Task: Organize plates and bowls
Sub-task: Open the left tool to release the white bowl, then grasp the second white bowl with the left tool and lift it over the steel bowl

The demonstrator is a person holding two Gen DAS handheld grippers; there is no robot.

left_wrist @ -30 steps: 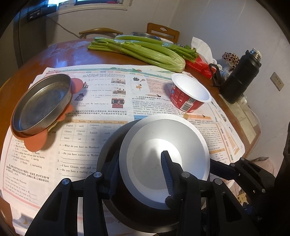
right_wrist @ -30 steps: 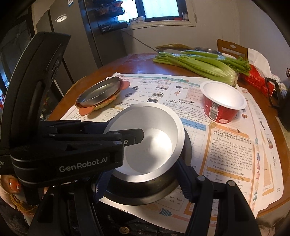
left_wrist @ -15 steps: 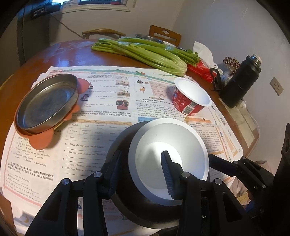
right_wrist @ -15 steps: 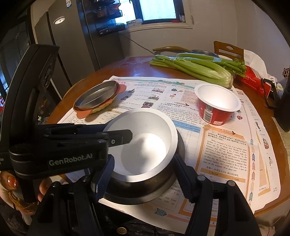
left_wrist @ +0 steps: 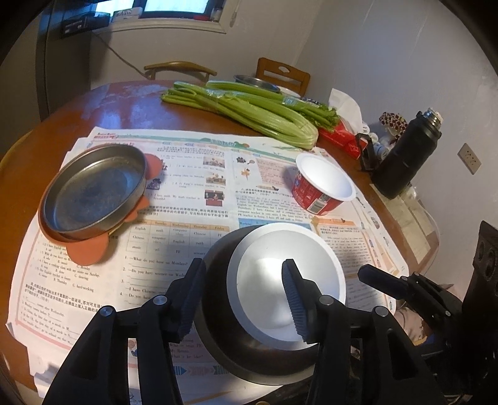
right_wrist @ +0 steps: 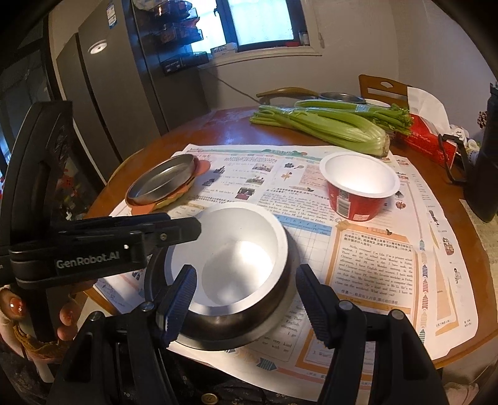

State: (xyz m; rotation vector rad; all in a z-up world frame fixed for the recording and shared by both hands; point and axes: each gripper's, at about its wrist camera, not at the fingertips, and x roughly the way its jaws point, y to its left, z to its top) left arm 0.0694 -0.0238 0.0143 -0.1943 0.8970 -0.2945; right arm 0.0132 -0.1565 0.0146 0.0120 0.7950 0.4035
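We count one white-lined, dark-walled metal bowl (left_wrist: 280,280) at the near edge of the round wooden desk (left_wrist: 77,106), one shallow steel plate (left_wrist: 93,190) far left of it, one red paper cup (left_wrist: 320,187) just beyond. Printed paper between them lies bare. Our left gripper (left_wrist: 239,299) is opening astride the bowl's near-left wall; our right gripper (right_wrist: 246,302) straddles its near-right rim, whether pinching we cannot tell.

Dim room, window-lit (right_wrist: 264,21); bowl (right_wrist: 236,258) glares (fisheye edges warp, darken).
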